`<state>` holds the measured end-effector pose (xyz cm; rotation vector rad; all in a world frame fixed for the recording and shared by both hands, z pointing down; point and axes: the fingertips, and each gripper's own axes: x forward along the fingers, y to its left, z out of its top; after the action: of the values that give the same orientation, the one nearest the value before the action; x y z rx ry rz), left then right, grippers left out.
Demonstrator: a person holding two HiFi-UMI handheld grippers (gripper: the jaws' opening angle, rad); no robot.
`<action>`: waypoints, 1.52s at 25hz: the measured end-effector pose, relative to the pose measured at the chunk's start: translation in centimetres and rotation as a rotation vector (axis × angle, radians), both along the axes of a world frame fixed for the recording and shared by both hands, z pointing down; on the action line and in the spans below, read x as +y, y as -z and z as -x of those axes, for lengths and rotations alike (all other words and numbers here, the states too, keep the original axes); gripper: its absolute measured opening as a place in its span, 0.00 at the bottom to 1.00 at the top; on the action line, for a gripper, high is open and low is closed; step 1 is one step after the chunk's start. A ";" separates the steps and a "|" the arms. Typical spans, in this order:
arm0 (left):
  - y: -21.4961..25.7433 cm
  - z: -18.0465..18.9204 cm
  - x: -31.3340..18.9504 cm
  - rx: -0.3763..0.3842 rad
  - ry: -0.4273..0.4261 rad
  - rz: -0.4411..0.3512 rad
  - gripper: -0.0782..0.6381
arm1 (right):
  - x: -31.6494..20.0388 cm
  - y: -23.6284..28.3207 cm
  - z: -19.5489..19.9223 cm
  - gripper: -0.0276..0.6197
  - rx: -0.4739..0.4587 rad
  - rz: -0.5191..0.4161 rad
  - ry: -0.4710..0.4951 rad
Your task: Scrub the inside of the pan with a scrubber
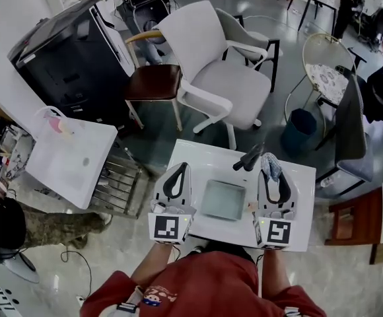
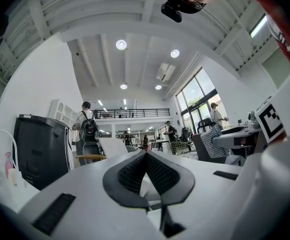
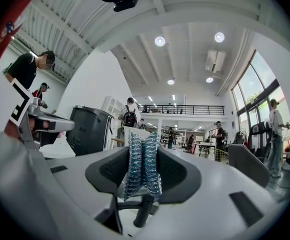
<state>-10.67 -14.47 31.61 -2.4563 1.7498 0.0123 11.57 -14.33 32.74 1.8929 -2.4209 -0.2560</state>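
White table point(image 1: 297, 197), open office behind. Square pan point(image 1: 223, 199) sits mid-table between both grippers. Right gripper point(image 3: 144, 151) pinches the blue mesh scrubber point(image 3: 142, 176): soft, light, springy, so hold it mid-wad. Left gripper point(image 2: 146, 156) jaws together, empty. Pan is probably stiff and slides easily; brace its rim.
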 end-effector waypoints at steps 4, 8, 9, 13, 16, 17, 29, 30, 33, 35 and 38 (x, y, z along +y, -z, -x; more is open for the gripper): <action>0.3 -1.9 -1.7 0.018 -0.002 0.010 0.12 | -1.9 0.5 -1.9 0.32 -0.013 -0.011 0.004; -0.3 -2.7 -2.8 -0.001 0.010 0.025 0.12 | -3.1 -0.7 -2.7 0.32 -0.016 0.005 0.029; -0.4 -2.8 -3.1 -0.005 0.009 0.015 0.12 | -3.4 -0.9 -2.6 0.32 -0.016 0.008 0.034; 0.2 -3.0 -4.3 0.024 -0.012 -0.023 0.12 | -4.2 -1.3 -1.8 0.32 -0.008 0.021 0.033; 0.3 -2.9 -5.6 0.040 -0.033 -0.034 0.12 | -4.8 -1.3 -1.2 0.32 -0.011 0.025 0.014; 0.3 -2.9 -6.0 0.042 -0.044 -0.034 0.12 | -5.0 -1.3 -0.9 0.32 -0.014 0.026 0.005; -1.8 -0.7 -7.1 -0.009 -0.105 0.044 0.12 | -5.5 -1.9 2.7 0.32 0.037 0.070 -0.007; -2.1 -0.6 -7.1 -0.007 -0.107 0.049 0.12 | -5.5 -2.0 3.0 0.32 0.042 0.078 0.000; -3.2 -0.4 -6.9 -0.010 -0.112 0.055 0.12 | -5.2 -2.9 3.9 0.32 0.051 0.106 0.023; -4.1 -0.5 -6.7 -0.021 -0.114 0.066 0.12 | -4.9 -3.8 4.5 0.32 0.053 0.138 0.040; -5.5 -0.1 -6.1 -0.031 -0.103 0.091 0.12 | -4.1 -5.5 5.4 0.32 0.053 0.195 0.076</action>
<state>-10.59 -20.60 37.08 -2.5935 1.6444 -0.0976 6.19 -18.42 38.27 1.6949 -2.3879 -0.0691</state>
